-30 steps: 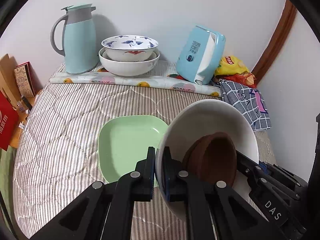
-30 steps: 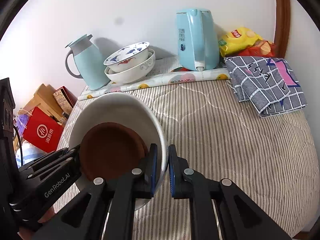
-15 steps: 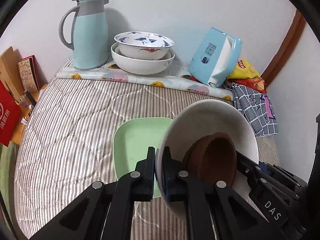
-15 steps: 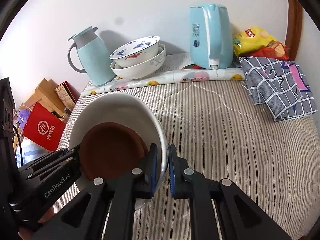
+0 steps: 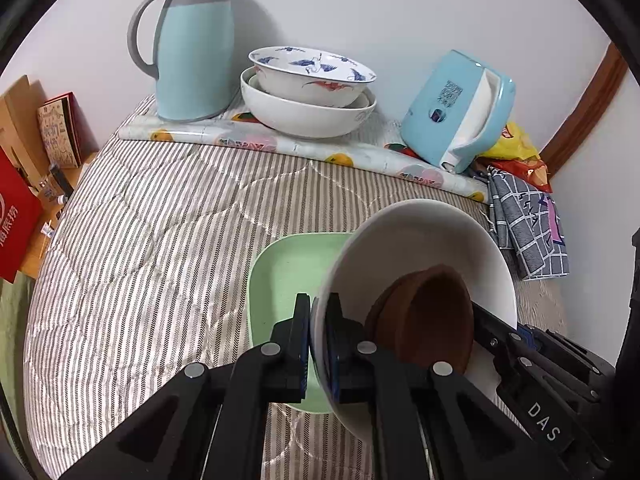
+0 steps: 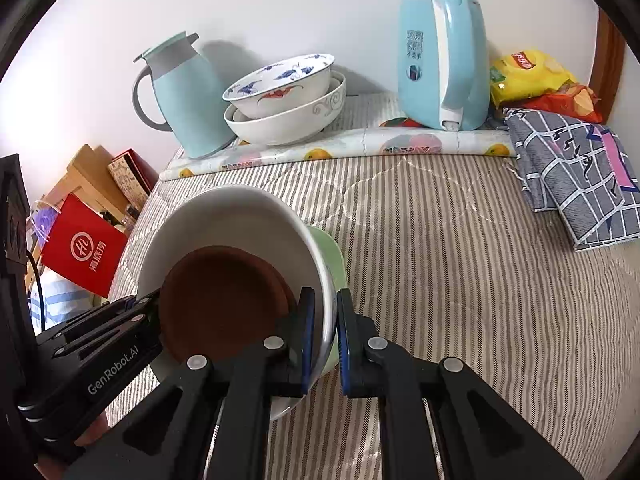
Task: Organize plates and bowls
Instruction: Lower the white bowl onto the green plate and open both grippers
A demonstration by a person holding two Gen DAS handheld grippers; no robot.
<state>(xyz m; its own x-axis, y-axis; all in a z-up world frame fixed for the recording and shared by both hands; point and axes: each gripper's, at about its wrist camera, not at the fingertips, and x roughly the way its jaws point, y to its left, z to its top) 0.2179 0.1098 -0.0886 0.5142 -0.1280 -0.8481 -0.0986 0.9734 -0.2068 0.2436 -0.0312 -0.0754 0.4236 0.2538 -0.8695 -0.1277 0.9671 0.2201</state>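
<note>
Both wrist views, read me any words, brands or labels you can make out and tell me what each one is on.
"DAS": on the right gripper, seen in the left wrist view.
"GenRobot.AI": on the left gripper, seen in the right wrist view.
Red bag: white round logo and Chinese characters, not readable here.
Blue kettle: printed characters, too small.
Yellow snack bag: red logo, blurred.

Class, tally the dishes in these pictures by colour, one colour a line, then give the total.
White bowls: 2 (held white bowl, white bowl at the back)
Blue-patterned bowl: 1
Brown bowls: at least 1, perhaps nested
Green plate: 1
Total: at least 5
</note>
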